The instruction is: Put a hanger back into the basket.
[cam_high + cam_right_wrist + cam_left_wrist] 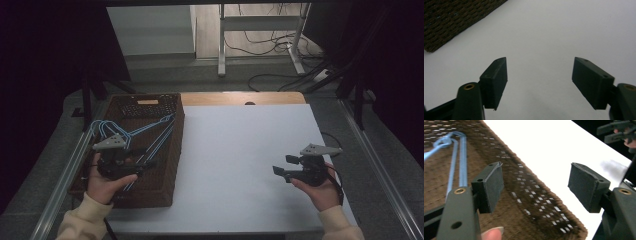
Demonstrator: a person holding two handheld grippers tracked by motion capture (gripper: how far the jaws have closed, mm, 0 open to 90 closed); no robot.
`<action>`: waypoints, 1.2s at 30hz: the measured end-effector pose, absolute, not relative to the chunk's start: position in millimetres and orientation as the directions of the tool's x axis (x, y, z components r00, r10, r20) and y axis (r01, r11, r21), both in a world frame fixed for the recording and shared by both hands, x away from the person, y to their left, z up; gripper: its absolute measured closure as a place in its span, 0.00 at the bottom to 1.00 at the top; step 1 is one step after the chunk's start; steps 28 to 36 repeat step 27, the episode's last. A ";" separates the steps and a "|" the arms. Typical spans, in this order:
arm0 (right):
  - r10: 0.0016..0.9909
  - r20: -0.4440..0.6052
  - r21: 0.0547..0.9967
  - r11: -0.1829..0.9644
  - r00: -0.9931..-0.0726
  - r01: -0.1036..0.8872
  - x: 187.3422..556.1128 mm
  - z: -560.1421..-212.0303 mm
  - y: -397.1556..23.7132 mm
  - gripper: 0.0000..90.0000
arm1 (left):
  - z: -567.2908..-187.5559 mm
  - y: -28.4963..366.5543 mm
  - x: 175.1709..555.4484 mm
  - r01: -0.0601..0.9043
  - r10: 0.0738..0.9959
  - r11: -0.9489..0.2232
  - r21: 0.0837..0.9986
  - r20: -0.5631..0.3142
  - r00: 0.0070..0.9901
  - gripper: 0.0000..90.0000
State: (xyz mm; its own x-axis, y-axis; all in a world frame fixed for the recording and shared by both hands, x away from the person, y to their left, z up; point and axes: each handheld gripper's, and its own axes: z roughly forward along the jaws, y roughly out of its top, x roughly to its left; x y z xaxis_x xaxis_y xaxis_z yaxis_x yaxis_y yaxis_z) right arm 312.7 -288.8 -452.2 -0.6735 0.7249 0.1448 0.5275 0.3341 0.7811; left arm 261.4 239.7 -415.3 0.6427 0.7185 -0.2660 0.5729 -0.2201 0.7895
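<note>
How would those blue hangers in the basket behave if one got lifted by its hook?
The blue hangers look like thin, probably light, fairly stiff wire. They lie overlapped in the woven basket, so lifting one would likely snag and drag its neighbours. The slim rods might slip or pivot between flat pads.

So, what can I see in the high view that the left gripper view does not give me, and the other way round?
High view: the person's two hands, the left gripper above the brown woven basket, and the floor cables behind the table.
Left gripper view: its own pads close up, spread apart with nothing between them.
Both: the basket, the blue hangers lying in it, the white table and the open right gripper.
</note>
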 end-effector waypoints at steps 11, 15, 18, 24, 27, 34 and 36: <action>0.688 0.149 0.784 0.355 -0.710 0.509 309.9 -452.0 -295.8 0.30 | -426.3 216.1 260.4 0.574 0.676 -0.272 0.772 -0.271 0.685 0.31; 0.687 0.145 0.787 0.357 -0.712 0.503 310.2 -451.7 -296.3 0.30 | -428.2 214.4 260.5 0.573 0.674 -0.272 0.773 -0.271 0.687 0.31; 0.688 0.141 0.786 0.359 -0.712 0.502 310.2 -452.2 -296.8 0.30 | -429.6 213.3 260.5 0.572 0.675 -0.271 0.774 -0.270 0.687 0.31; 0.689 0.135 0.796 0.353 -0.712 0.492 309.1 -451.1 -299.1 0.30 | -429.9 212.7 258.6 0.568 0.673 -0.268 0.778 -0.270 0.689 0.31; 0.689 0.137 0.797 0.349 -0.711 0.492 311.1 -451.7 -299.3 0.30 | -429.9 212.9 257.0 0.568 0.674 -0.269 0.778 -0.269 0.688 0.31; 0.689 0.137 0.797 0.349 -0.711 0.492 311.1 -451.7 -299.3 0.30 | -429.9 212.9 257.0 0.568 0.674 -0.269 0.778 -0.269 0.688 0.31; 0.689 0.137 0.797 0.349 -0.711 0.492 311.1 -451.7 -299.3 0.30 | -429.9 212.9 257.0 0.568 0.674 -0.269 0.778 -0.269 0.688 0.31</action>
